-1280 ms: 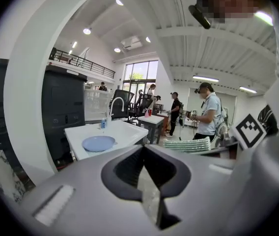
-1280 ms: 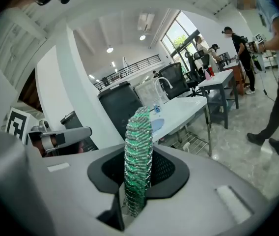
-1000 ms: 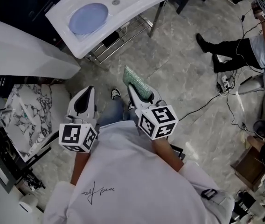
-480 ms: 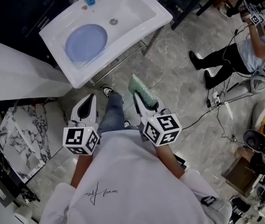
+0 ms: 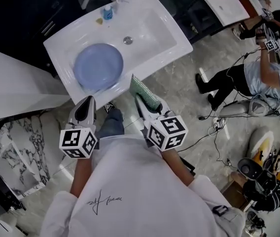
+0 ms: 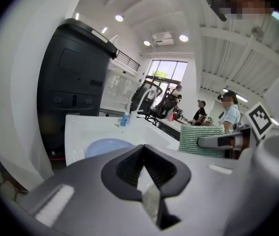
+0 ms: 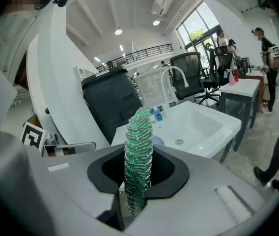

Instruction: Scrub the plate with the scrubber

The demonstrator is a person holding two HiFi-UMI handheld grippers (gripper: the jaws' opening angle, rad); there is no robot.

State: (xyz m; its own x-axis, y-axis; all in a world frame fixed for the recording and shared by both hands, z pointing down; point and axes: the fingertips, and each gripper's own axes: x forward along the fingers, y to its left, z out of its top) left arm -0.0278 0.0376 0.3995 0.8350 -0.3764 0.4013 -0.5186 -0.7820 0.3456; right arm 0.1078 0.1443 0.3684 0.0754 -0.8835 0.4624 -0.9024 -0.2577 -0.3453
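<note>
A: Both grippers are much nearer the sink vs a sec ago. In head view the white rectangular ceramic sink (image 5: 155, 23) sat up by the top edge then. Now its front rim is just ahead of the jaw tips.

B: Plate pos.?

A: The round pale-blue plate (image 5: 98, 65) lies flat in the sink's left part, left of the metal drain (image 5: 127, 40).

B: And rel. to the grippers?

A: The left gripper (image 5: 87, 100) is just short of the front rim w/ the plate straight ahead of it, not touching. The right gripper (image 5: 149, 105) is off to the plate's right, also by the front rim and apart from the plate.

B: Jaws?

A: Left gripper view: jaws pressed together, nothing btwn them. Right gripper view: jaws clamped on the green mesh scrubber (image 7: 138, 146), which stands on edge btwn the pads and sticks out past the tips.

B: Scrubber vs plate?

A: In head view the scrubber's free end shows right at the sink's front rim, just right of the plate, no contact.

B: Anything smaller?

A: A small blue bottle (image 5: 108, 13) on the sink's back rim, behind the plate.
</note>
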